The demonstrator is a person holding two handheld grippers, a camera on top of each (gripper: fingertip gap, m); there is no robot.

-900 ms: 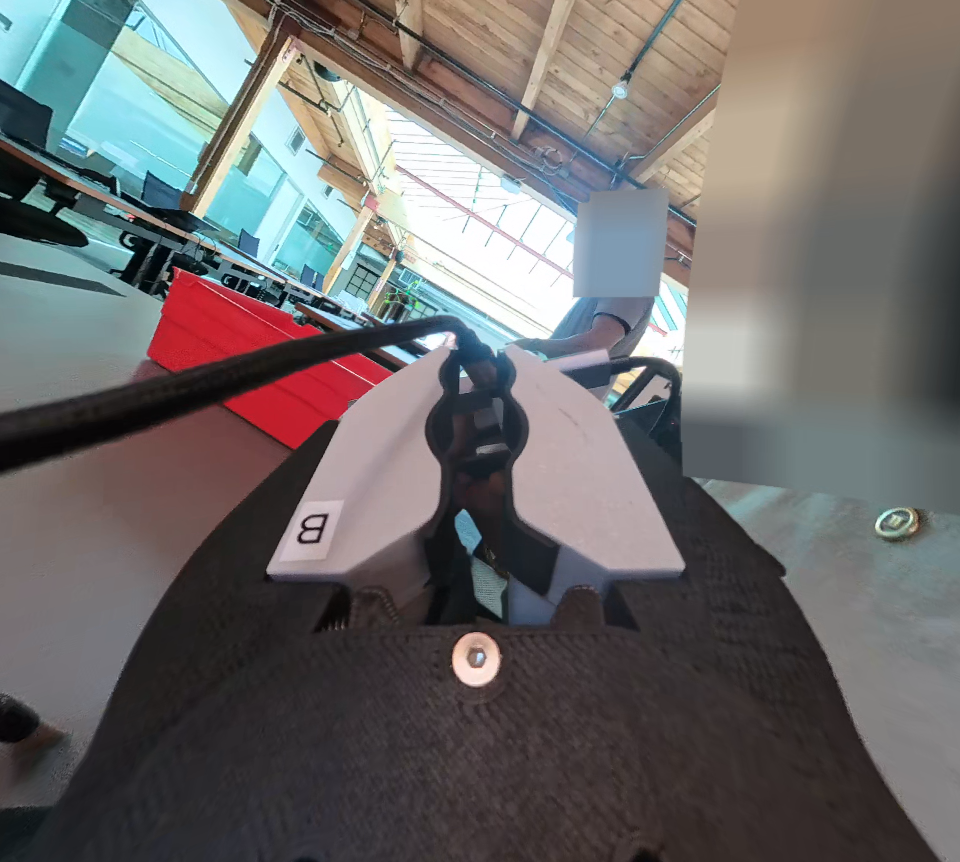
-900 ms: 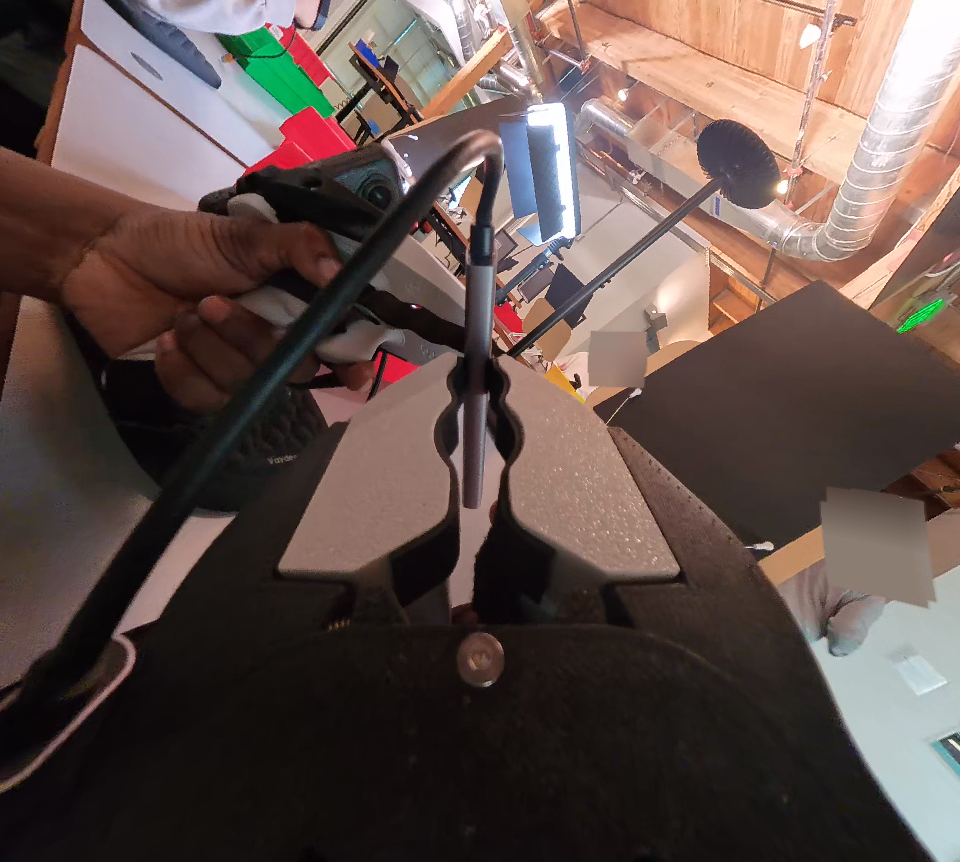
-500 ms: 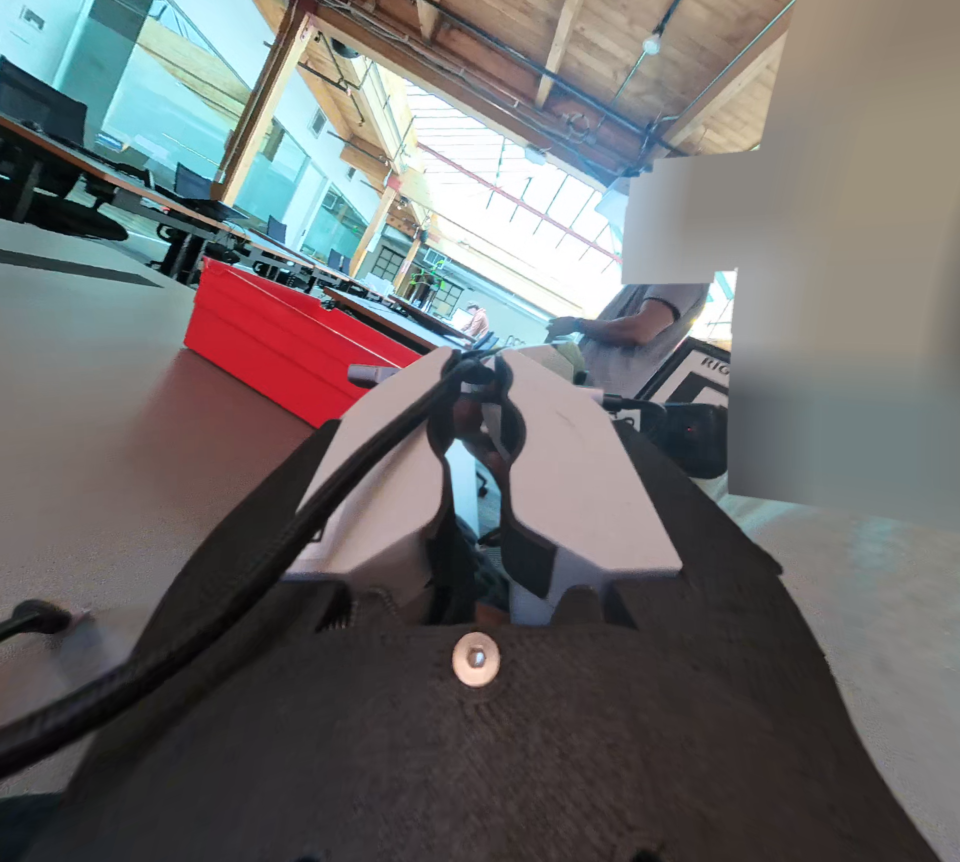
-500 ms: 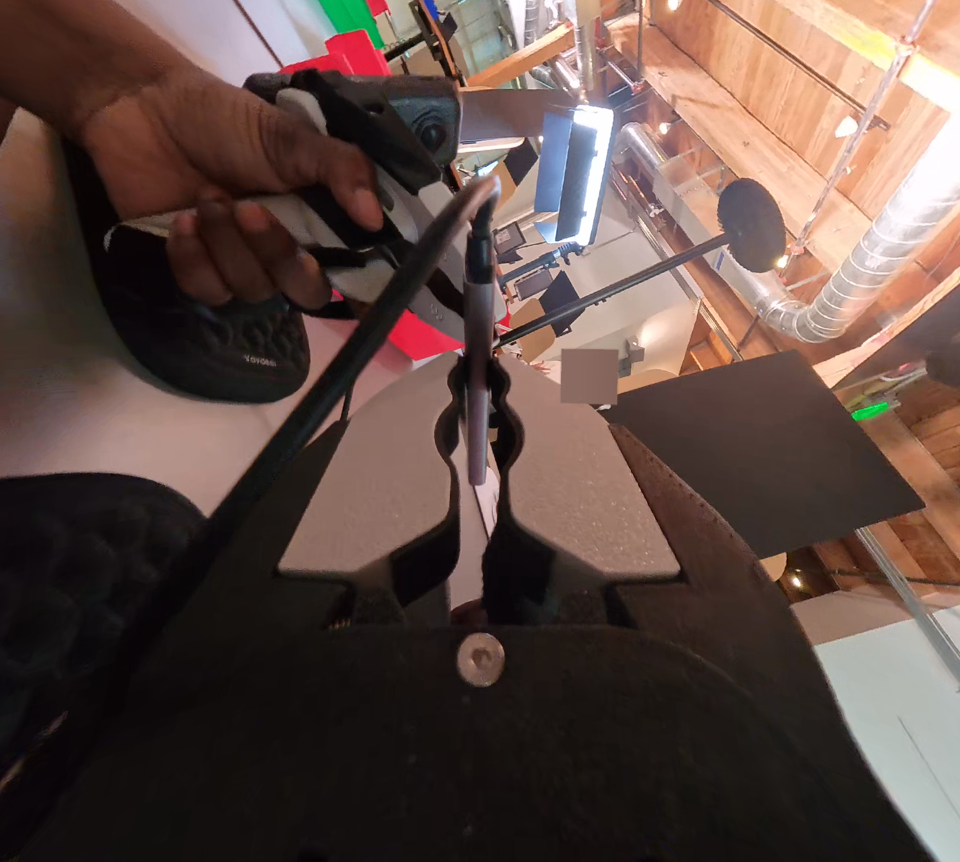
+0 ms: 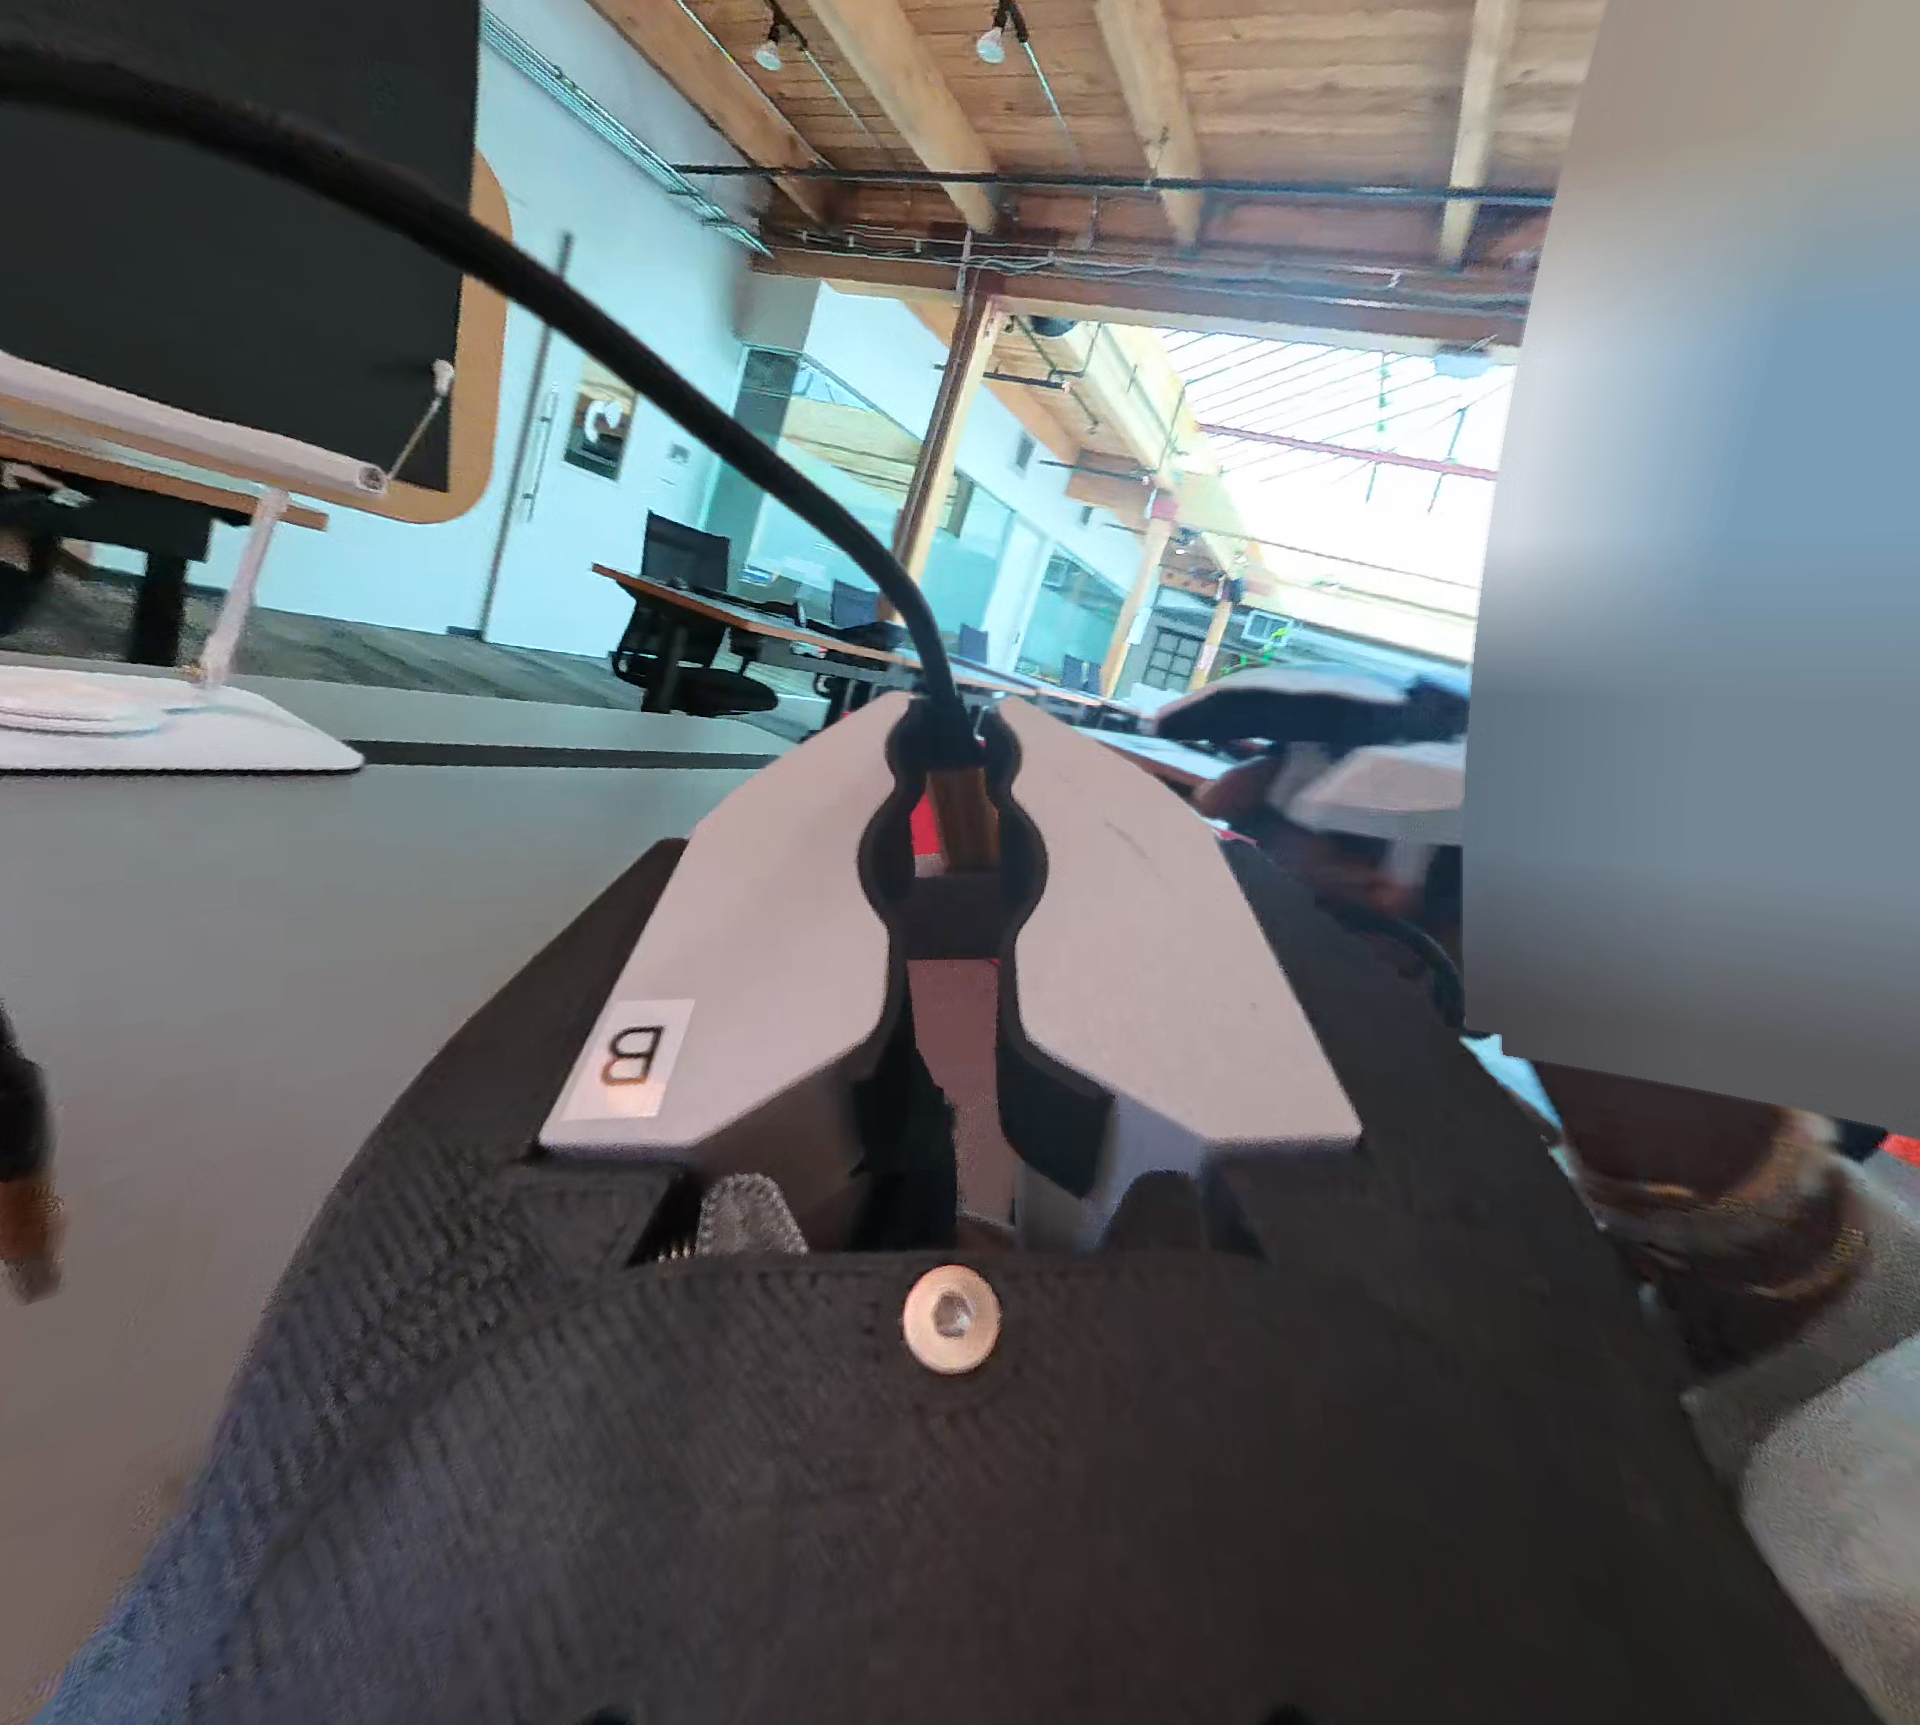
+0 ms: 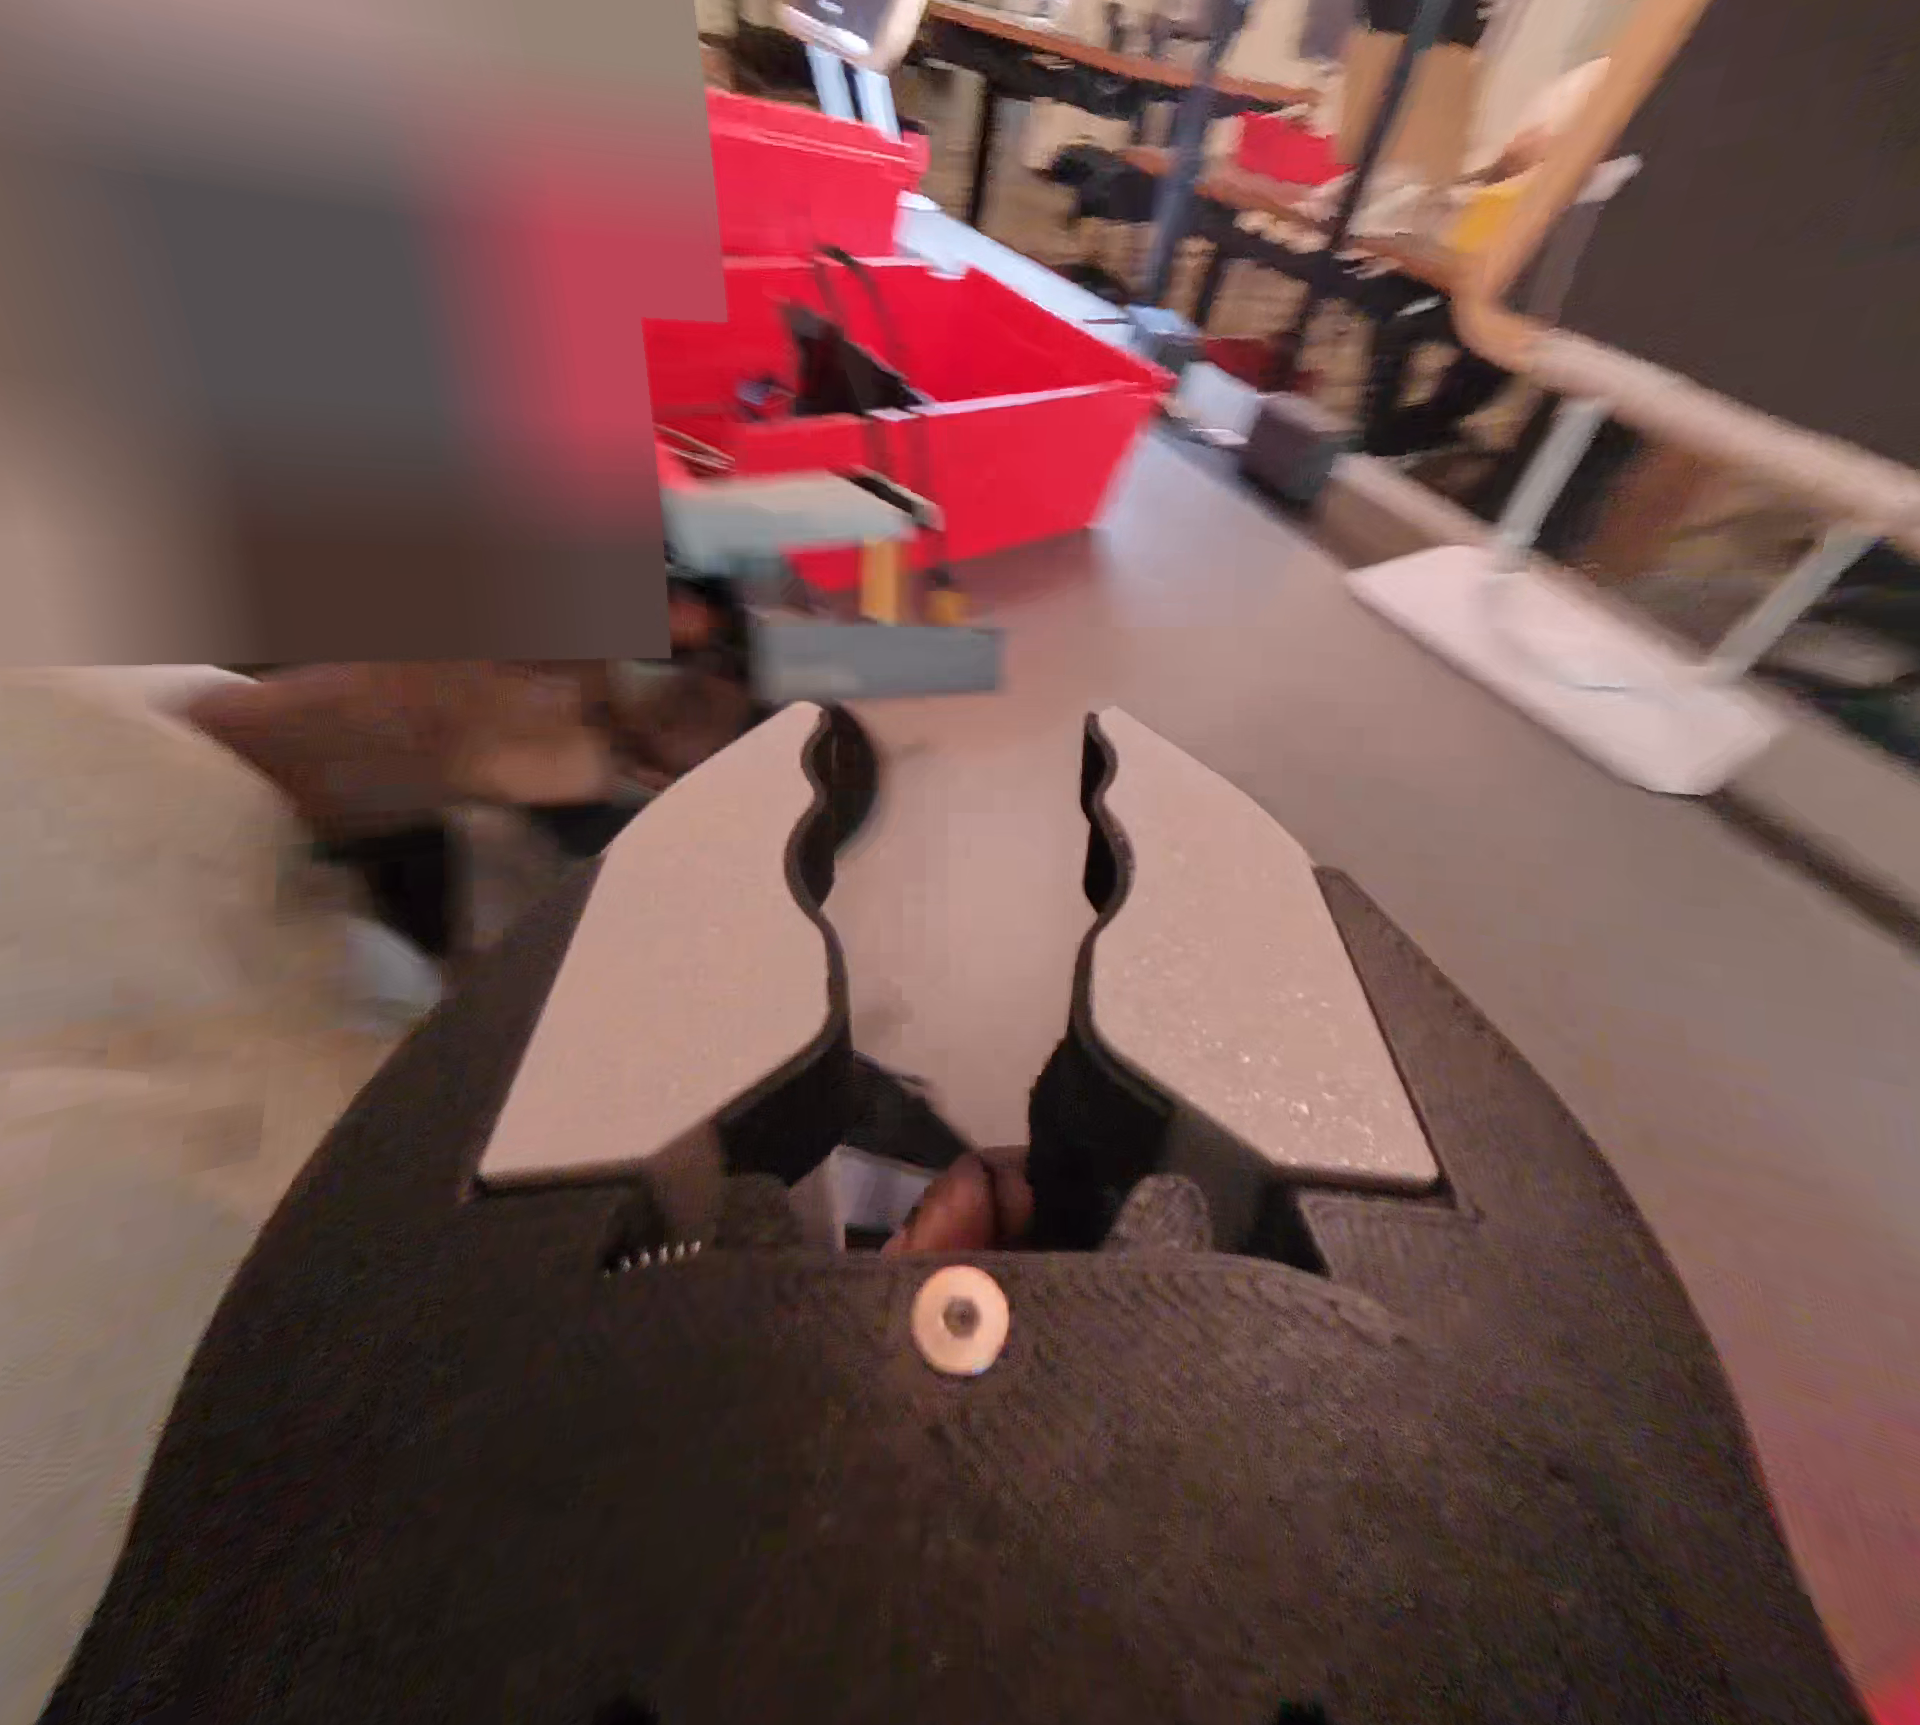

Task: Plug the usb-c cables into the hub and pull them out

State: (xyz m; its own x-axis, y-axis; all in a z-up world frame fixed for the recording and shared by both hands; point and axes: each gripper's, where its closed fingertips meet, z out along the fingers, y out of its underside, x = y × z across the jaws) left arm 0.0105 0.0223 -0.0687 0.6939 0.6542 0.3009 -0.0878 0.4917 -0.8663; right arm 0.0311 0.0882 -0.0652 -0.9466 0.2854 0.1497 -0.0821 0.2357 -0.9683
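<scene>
My left gripper (image 5: 951, 719) is shut on the copper-coloured plug (image 5: 961, 808) of a black usb-c cable (image 5: 623, 366), which arcs up and away to the left. A second cable end (image 5: 26, 1197) hangs at the left edge. My right gripper (image 6: 961, 719) is open and empty, low over the table. Just beyond its tips is a grey block (image 6: 873, 657), seemingly the hub, with orange-brown plugs (image 6: 883, 574) standing on it. Above it is what looks like the left gripper's grey finger (image 6: 779, 522). Blur hides how they join. The right gripper (image 5: 1299, 709) shows at the right in the left wrist view.
Red bins (image 6: 966, 428) stand behind the hub. A white stand base (image 6: 1558, 667) lies to the right, also seen in the left wrist view (image 5: 156, 730). A black panel (image 5: 208, 117) hangs above it. The grey table (image 5: 312, 896) runs under both grippers.
My right gripper has opened and let go of the thin grey hub and its cable. Both views have swung down towards the table. My left gripper stays shut on its plug.
</scene>
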